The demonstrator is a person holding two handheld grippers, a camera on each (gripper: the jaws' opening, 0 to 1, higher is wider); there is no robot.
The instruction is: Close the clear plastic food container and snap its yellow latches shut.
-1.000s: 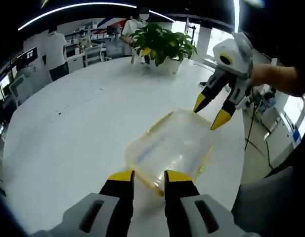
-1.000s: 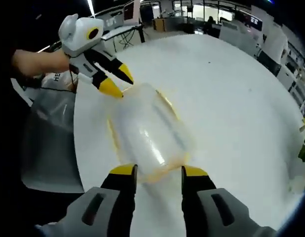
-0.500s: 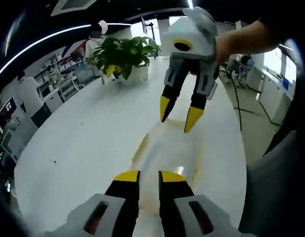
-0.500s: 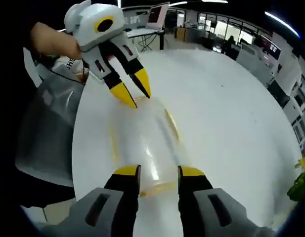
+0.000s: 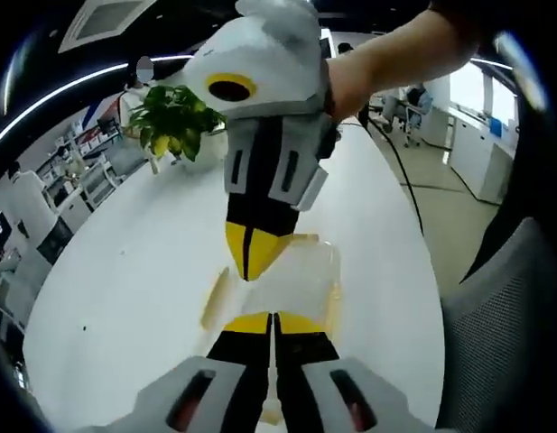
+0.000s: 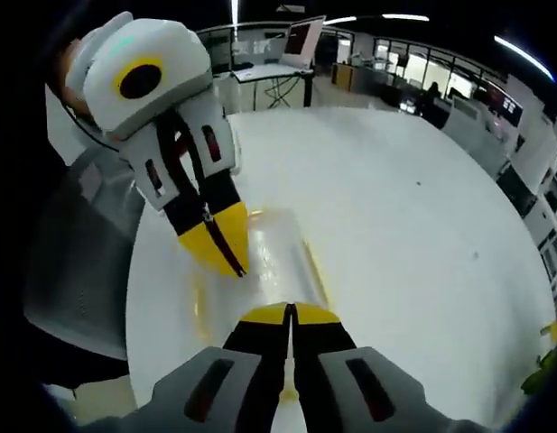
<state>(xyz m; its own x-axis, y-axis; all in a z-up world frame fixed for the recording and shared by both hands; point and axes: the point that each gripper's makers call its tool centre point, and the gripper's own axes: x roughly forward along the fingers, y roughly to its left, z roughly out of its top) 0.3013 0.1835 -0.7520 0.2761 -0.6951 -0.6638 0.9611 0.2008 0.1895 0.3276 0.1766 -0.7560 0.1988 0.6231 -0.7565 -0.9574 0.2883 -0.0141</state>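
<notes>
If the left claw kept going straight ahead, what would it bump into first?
Probably the right claw, whose shut yellow tips hang just ahead of the left claw over the clear container. Depth is hard to judge.

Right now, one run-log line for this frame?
left tongs: shut | right tongs: shut | both over container | table: white

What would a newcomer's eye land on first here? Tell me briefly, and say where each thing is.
First, the two yellow-tipped grippers meeting nose to nose, jaws shut: the right gripper comes down from above in the left gripper view, facing the left gripper. Under them lies the clear plastic food container with its yellow trim, on the white table. Further off, a potted plant stands at the table's far end.
</notes>
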